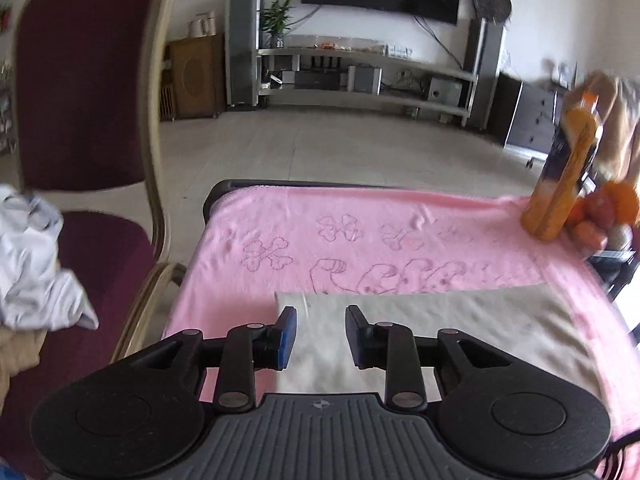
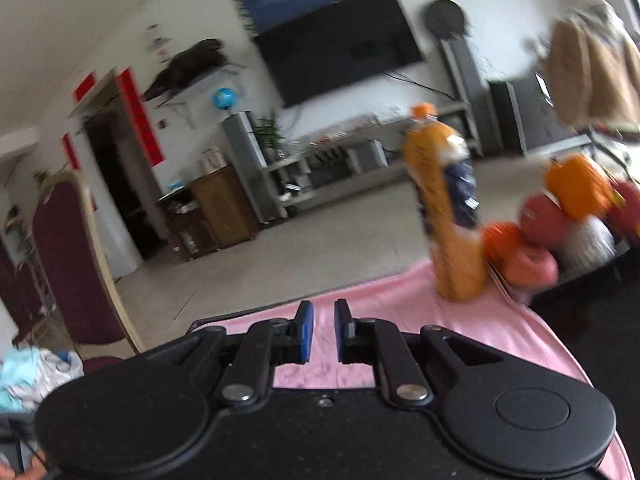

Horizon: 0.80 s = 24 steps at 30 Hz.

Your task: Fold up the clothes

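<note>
The left gripper [image 1: 321,322] is black plastic, with two short fingers carrying blue pads [image 1: 291,336] on their inner faces. Each finger rides on paired flat link bars fixed by round silver screws [image 1: 234,399], and the bars run back to two large rounded housings with a raised disc on top. Between them sits a grey ribbed plate bearing a small compass-like mark. The right gripper [image 2: 324,330] has the same build, though its centre plate is black, finely textured, with one small screw.
</note>
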Each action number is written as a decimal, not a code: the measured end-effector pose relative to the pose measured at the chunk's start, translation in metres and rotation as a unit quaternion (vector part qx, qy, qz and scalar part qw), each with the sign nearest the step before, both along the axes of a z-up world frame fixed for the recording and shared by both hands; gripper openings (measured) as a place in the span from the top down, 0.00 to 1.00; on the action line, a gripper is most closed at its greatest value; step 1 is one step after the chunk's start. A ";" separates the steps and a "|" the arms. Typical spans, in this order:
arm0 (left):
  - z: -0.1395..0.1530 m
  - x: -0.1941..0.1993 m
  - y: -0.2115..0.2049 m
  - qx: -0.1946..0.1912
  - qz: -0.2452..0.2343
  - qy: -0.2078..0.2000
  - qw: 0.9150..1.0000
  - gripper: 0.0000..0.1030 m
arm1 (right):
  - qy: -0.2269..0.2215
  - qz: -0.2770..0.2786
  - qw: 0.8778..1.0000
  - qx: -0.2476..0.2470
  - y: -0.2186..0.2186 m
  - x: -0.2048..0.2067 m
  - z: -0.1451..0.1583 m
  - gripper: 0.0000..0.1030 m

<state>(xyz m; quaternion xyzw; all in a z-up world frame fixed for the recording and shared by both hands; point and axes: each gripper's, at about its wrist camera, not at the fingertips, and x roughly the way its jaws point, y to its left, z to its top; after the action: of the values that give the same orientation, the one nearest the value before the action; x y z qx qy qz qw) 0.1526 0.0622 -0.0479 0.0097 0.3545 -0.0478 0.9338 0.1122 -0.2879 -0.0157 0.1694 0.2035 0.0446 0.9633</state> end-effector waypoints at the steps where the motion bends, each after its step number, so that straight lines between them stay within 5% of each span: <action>1: -0.010 0.004 -0.001 0.002 0.002 0.007 1.000 0.72 | 0.004 0.001 1.000 -0.006 0.003 0.007 -0.009 0.89; 4: -0.043 0.013 0.006 -0.016 0.012 0.047 0.999 0.73 | 0.032 -0.007 0.999 -0.010 0.005 0.025 -0.044 0.89; 7: -0.059 0.026 0.011 -0.057 0.007 0.082 0.995 0.79 | 0.112 -0.019 0.994 0.002 -0.001 0.044 -0.078 0.89; 9: -0.063 0.036 0.006 -0.074 -0.015 0.088 0.993 0.79 | 0.158 -0.006 0.986 0.055 -0.010 0.056 -0.098 0.88; 12: -0.075 0.047 -0.010 -0.073 -0.064 0.098 0.990 0.75 | 0.219 0.041 0.962 0.159 -0.019 0.072 -0.129 0.88; 14: -0.092 0.050 -0.016 -0.039 -0.064 0.114 0.991 0.73 | 0.265 0.072 0.939 0.209 -0.021 0.082 -0.149 0.79; 15: -0.097 0.051 -0.015 -0.027 -0.056 0.118 0.991 0.73 | 0.286 0.072 0.933 0.206 -0.023 0.085 -0.157 0.81; 16: -0.099 0.050 -0.011 -0.024 -0.048 0.118 0.992 0.73 | 0.307 0.072 0.927 0.204 -0.025 0.088 -0.165 0.93; 19: -0.087 0.048 0.007 0.002 0.022 0.097 0.995 0.79 | 0.297 -0.035 0.932 0.206 -0.060 0.070 -0.164 1.00; 22: -0.073 0.048 0.025 0.029 0.089 0.063 0.994 0.84 | 0.284 -0.173 0.940 0.080 -0.078 0.052 -0.141 0.92; 24: -0.066 0.047 0.032 0.012 0.103 0.055 0.993 0.82 | 0.258 -0.187 0.944 0.080 -0.083 0.046 -0.132 0.92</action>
<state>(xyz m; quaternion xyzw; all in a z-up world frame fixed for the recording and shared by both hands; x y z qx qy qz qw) 0.1993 0.0945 -0.1141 -0.0184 0.4051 0.0520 0.9126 0.1578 -0.3708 -0.1475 0.2868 0.4059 -0.1652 0.8519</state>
